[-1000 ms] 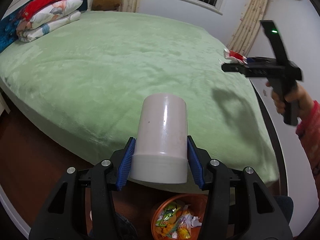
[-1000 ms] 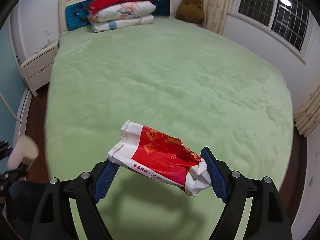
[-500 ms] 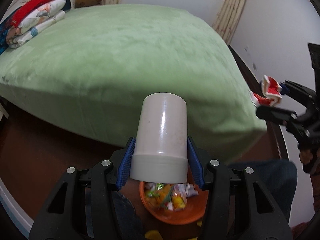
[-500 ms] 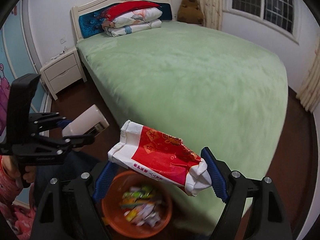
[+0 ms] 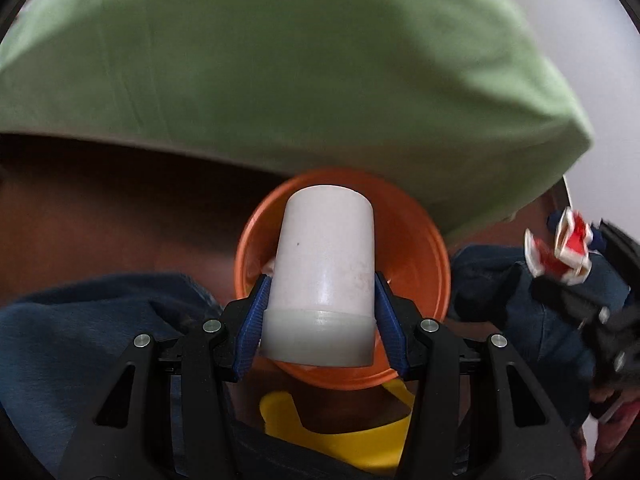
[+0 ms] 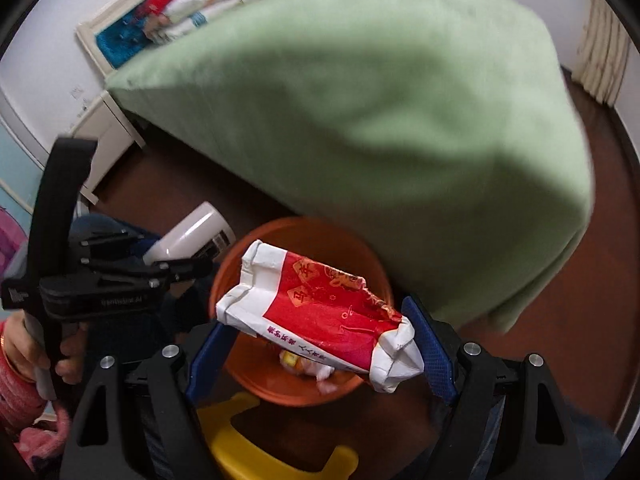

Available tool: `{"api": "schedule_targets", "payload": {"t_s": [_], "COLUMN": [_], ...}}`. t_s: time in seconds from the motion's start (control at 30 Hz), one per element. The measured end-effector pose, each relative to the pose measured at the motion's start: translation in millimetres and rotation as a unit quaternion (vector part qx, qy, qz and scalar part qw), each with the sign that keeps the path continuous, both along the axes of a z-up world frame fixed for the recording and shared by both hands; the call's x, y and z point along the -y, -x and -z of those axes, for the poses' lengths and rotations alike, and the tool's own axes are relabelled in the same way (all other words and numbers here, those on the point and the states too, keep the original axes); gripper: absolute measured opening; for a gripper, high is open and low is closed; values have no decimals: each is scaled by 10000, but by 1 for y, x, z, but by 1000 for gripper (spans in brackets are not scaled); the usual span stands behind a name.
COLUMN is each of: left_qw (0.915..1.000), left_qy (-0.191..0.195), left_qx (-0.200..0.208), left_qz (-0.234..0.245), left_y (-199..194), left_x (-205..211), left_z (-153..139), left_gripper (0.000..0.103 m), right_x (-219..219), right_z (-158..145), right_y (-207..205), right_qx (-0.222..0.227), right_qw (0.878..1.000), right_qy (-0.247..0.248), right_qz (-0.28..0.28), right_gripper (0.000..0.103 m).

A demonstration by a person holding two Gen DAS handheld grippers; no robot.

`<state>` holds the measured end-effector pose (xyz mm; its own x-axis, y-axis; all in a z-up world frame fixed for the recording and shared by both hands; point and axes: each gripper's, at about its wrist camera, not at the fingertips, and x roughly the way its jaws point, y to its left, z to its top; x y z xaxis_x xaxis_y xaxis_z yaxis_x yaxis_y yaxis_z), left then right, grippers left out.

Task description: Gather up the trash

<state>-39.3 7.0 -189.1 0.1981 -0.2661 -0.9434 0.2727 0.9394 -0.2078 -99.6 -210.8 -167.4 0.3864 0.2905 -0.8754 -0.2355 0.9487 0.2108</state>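
My left gripper [image 5: 320, 316] is shut on a white plastic bottle [image 5: 326, 276], blue pads pressed on both its sides, and holds it right above the orange bin [image 5: 416, 240]. In the right wrist view the same bottle [image 6: 188, 236] sticks out of the left gripper [image 6: 192, 258] at the bin's left edge. My right gripper [image 6: 320, 344] is shut on a crumpled red and white packet [image 6: 320, 312], which hangs over the orange bin [image 6: 360, 252]. Wrappers lie in the bin's bottom. The packet [image 5: 560, 246] also shows at the far right of the left wrist view.
The green bed [image 6: 380, 100] rises just behind the bin, its corner [image 5: 560, 152] overhanging close by. A yellow stool [image 6: 240, 432] stands in front of the bin. A person's blue trouser legs [image 5: 80, 340] flank it. A white nightstand [image 6: 108, 132] stands at the left wall on the dark wooden floor.
Both grippers have come down from above the bed to the bin on the floor, each keeping its grip. The bottle and the packet now hang over the bin's mouth.
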Motion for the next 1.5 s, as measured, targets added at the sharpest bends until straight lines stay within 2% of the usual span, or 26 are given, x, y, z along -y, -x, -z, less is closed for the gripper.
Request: {"api": "schedule_targets", "payload": {"t_s": [0.13,0.27,0.33,0.4,0.47,0.7,0.87,1.03,1.2,1.33,1.37,1.5], "left_qw": [9994,9985,9979,9979,9983,9984,9986,9983,9916,9755,9685,9443], "left_qy": [-231,-133,-208,-304,-358,-403,-391,-306,-179,-136,-100,-88], "left_qx": [-206,-464,-537,-489,-392,-308,-176,326,1203,2138,2425,3222], "left_qz": [-120,-273,-295,-293,-257,-244,-304,-382,-433,-508,-553,-667], "left_y": [-10,-26,-30,-26,-25,-24,-22,-19,-13,-2,3,13], "left_x": [4,9,10,13,17,27,20,13,9,4,2,-3], "left_z": [26,52,58,57,55,51,42,-1,-70,-136,-155,-210], "left_gripper": [50,50,53,70,73,76,76,76,81,87,91,92], "right_x": [-6,-16,-20,-22,-23,-20,-12,-3,5,12,14,18], "right_z": [31,51,59,65,69,74,57,8,-56,-111,-125,-164], "right_y": [-4,-17,-22,-23,-20,-15,-10,-8,-8,-3,-2,3], "right_qx": [-343,-580,-625,-618,-633,-712,-499,237,1138,1883,2075,2572], "right_qw": [9994,9982,9979,9978,9975,9968,9978,9975,9905,9778,9733,9601], "right_qy": [96,144,179,244,303,337,443,627,594,496,471,399], "right_qz": [54,2,-27,-49,-92,-144,-25,204,483,779,855,1021], "right_gripper": [80,81,86,88,92,92,92,92,92,93,94,95]}}
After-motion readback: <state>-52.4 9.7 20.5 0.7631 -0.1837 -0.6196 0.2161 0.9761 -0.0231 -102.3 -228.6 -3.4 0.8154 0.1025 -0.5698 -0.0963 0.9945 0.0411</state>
